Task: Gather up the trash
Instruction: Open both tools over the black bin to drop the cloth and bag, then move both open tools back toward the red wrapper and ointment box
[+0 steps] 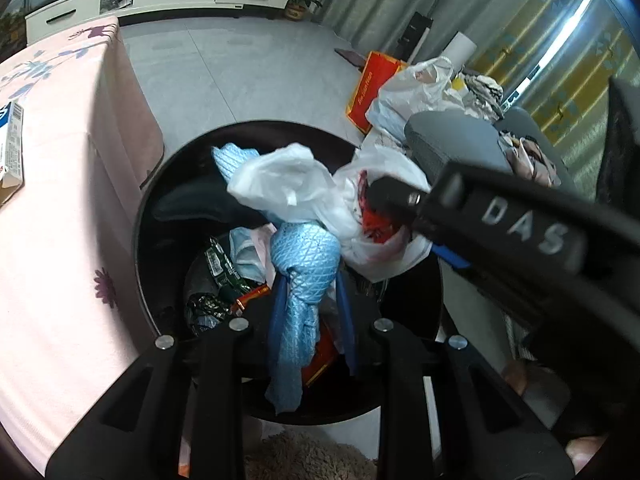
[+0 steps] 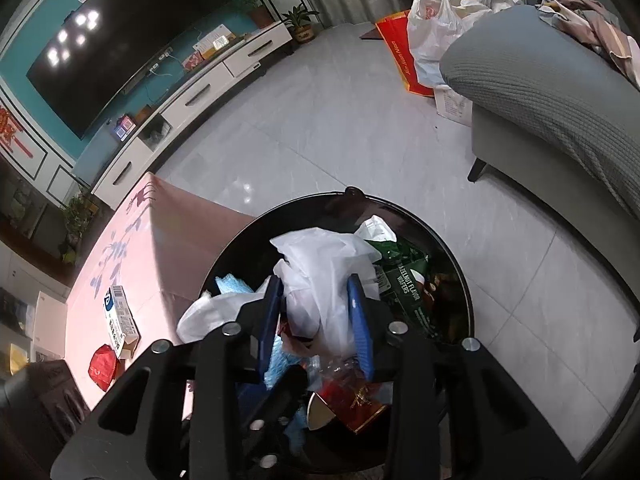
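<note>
Black bin (image 2: 460, 264) full of wrappers; left gripper (image 1: 308, 292) clenching blue bag (image 1: 300, 264), right gripper (image 2: 316, 304) loosely astride white bag (image 2: 320, 264).

The pale tiled floor (image 2: 320, 120) carries a round black bin (image 2: 460, 264) at the corner of a pink-clothed table (image 2: 160, 248), which bears a small blue-and-white carton (image 2: 120, 314) and a red packet (image 2: 102, 366) near its edge, and a grey sofa (image 2: 540, 92) stands well apart.
</note>
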